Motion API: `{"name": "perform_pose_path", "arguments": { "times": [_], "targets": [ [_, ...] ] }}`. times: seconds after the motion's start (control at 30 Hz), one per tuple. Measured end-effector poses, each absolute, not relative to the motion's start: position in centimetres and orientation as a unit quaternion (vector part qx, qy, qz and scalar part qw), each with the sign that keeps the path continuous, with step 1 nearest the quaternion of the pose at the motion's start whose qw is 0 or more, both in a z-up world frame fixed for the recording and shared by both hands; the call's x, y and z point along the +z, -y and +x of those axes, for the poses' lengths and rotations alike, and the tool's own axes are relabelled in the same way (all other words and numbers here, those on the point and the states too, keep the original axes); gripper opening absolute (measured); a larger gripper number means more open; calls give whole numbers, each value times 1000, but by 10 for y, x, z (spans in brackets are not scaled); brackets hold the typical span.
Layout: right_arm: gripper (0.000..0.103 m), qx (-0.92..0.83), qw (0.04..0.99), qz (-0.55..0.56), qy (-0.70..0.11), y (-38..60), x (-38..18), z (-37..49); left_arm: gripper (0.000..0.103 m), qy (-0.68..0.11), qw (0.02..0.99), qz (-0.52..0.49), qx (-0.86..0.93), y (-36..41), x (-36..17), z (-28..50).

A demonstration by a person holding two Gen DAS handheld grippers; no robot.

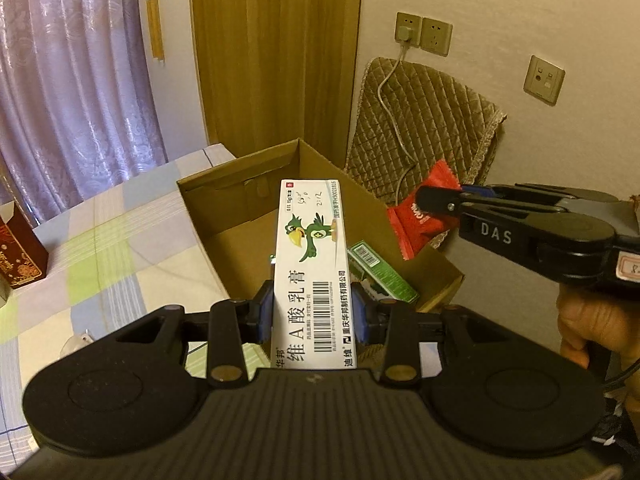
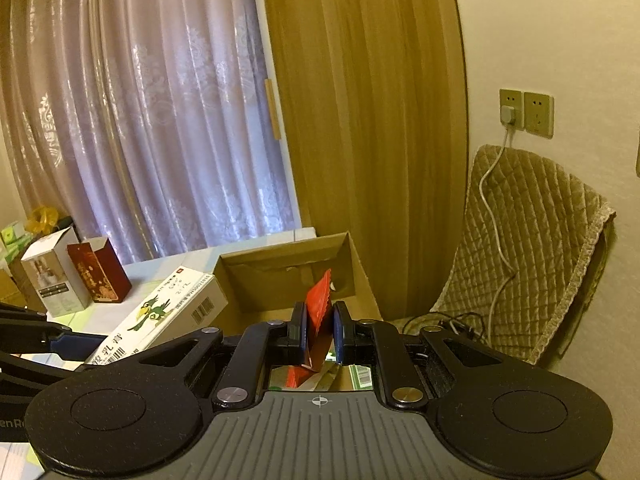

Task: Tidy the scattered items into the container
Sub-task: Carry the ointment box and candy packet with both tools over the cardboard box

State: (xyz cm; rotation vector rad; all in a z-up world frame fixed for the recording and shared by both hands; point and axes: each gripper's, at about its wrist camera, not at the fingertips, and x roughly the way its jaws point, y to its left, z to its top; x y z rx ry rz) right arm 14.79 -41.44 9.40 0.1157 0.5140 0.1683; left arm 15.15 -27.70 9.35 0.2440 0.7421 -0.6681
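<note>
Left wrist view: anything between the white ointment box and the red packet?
Only the green box inside the cardboard box, below the gap between white ointment box and red packet.

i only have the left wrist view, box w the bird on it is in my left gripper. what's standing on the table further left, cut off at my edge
Observer: Beside the dark red carton stands a white carton, top flap open.
Operator: is the red packet squarely pinched
Observer: Yes, the right gripper clamps the red packet edge-on between both pads.
Operator: anything under it
Observer: The cardboard box; another red item shows low between the fingers.
</note>
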Motion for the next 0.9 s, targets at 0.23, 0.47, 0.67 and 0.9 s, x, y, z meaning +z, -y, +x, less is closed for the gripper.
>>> {"name": "perform_pose_path", "arguments": {
  "times": [0.23,0.47,0.67,0.9],
  "targets": [
    [15,82,960,62,-261,413,94,162,33,-363,868,110,-320,276,91,162],
    [15,80,957,65,-271,411,87,168,33,-372,864,110,-321,280,80,172],
    [15,77,955,61,-278,412,81,170,33,-377,862,106,-322,285,73,177],
    [15,68,955,62,-281,417,79,169,54,-363,869,95,-323,288,76,178]
  ]
}}
